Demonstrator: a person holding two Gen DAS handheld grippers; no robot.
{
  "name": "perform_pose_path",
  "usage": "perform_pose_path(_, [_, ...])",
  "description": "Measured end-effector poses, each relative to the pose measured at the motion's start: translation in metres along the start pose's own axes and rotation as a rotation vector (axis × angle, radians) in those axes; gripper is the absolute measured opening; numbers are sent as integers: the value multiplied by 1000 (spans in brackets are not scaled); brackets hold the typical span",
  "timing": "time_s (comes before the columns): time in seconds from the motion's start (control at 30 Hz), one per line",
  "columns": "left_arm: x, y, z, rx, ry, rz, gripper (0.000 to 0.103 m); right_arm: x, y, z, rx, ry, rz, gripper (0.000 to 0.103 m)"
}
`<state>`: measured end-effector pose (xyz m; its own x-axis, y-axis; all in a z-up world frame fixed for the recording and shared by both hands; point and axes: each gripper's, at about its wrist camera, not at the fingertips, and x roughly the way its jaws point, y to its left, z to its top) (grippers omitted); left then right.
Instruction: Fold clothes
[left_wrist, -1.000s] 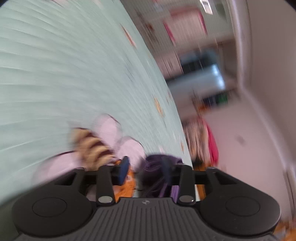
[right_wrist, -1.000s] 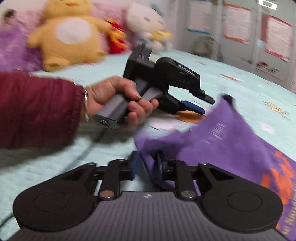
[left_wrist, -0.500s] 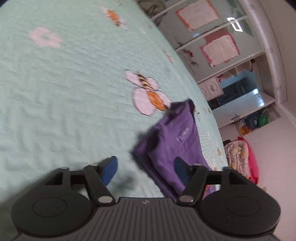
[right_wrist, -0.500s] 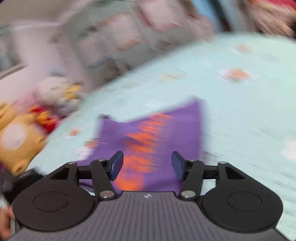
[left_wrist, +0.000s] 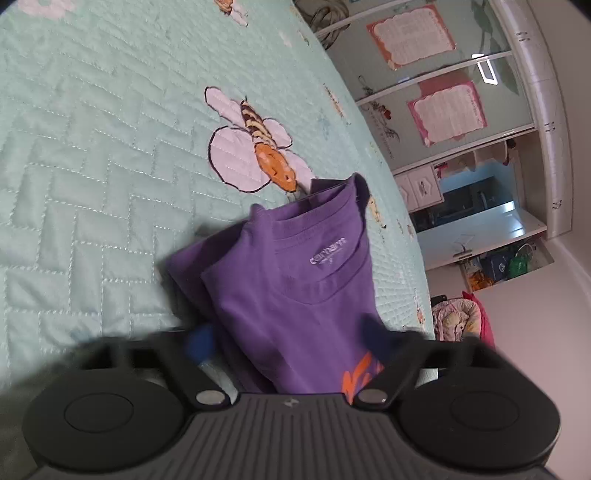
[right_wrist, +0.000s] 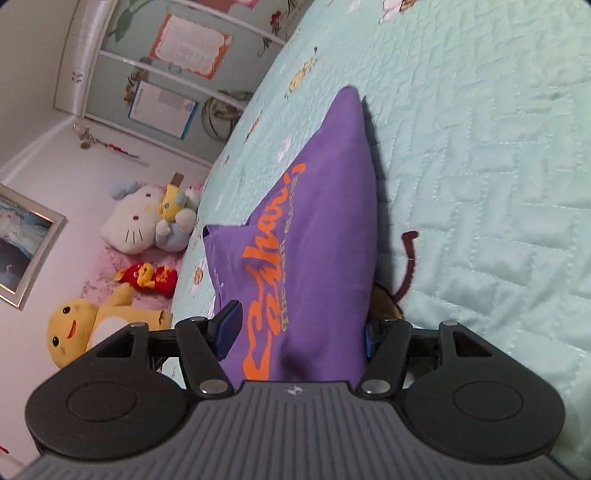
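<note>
Left wrist view
Left gripper (left_wrist: 286, 341): jaws spread wide, blurred blue pads at 7 and 5 o'clock on either side of the cloth; they hold nothing.
Purple cotton T-shirt (left_wrist: 295, 280): folded, lying on the bed between the fingers, collar pointing toward 12 o'clock, a white brand label inside the neck, a scrap of orange print at the 6 o'clock edge.
Mint-green quilted bedspread (left_wrist: 92, 147): fills the frame from 7 to 12 o'clock, stitched in a herringbone pattern.
Embroidered bee with lilac wings (left_wrist: 258, 144): on the bedspread at 12 o'clock from the shirt, just beyond the collar; whether the cloth touches it cannot be told.
Pink-framed wall sheets (left_wrist: 447, 110): on the panels at 2 o'clock.

Right wrist view
Right gripper (right_wrist: 299, 332): jaws wide apart, one blue pad at the shirt's 9 o'clock edge, the other half hidden at its 3 o'clock edge; no grip on the fabric.
Purple cotton T-shirt (right_wrist: 325, 229): runs from 6 o'clock toward 12, tapering to a corner, orange lettering face up.
Mint-green quilted bedspread (right_wrist: 480, 166): under the shirt, filling 12 to 5 o'clock.
White cat plush toy (right_wrist: 133, 225): at 9 o'clock, well apart from the shirt.
Yellow plush toy (right_wrist: 81, 328): at 8 o'clock.
</note>
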<state>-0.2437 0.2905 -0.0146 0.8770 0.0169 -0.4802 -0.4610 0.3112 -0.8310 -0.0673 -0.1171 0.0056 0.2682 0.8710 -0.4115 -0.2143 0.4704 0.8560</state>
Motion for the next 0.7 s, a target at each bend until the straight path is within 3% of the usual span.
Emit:
perform_pose_path(0.03, [4,4,4,-14,20,3,5,-1,1,0,15,0,-7,50])
perform_pose_path(0.07, [4,7,9,-26,39,-7,5,-1,3,-1,37,-3,-10,32])
perform_pose_path(0.1, [3,10,14,-37,57,-17,5,-1,5,-1,59,-6,-12,22])
perform_pose_path(0.13, [2,13,19,-45,73,-28,5,-2,8,-2,82,-9,-14,11])
perform_pose_path(0.17, [-8,8,26,-11,69,-40,5,-2,10,-3,104,-12,-17,8])
perform_pose_path(0.23, [-32,4,44,26,49,-63,4,1,26,-17,137,2,2,8])
perform_pose_path(0.33, [-74,6,76,44,5,-91,4,12,66,-61,136,96,32,8])
perform_pose_path(0.4, [-101,23,99,55,-38,-23,5,29,86,-99,91,239,43,10])
perform_pose_path(0.47, [-122,47,118,54,-64,55,4,47,106,-138,46,381,53,22])
perform_pose_path(0.57, [-129,89,125,-14,-15,87,5,69,133,-188,-47,579,65,27])
perform_pose_path(0.63, [-132,109,123,-54,-8,66,6,63,146,-184,-171,609,96,28])
perform_pose_path(0.7, [-135,120,119,-84,-25,17,15,51,157,-161,-226,589,190,28])
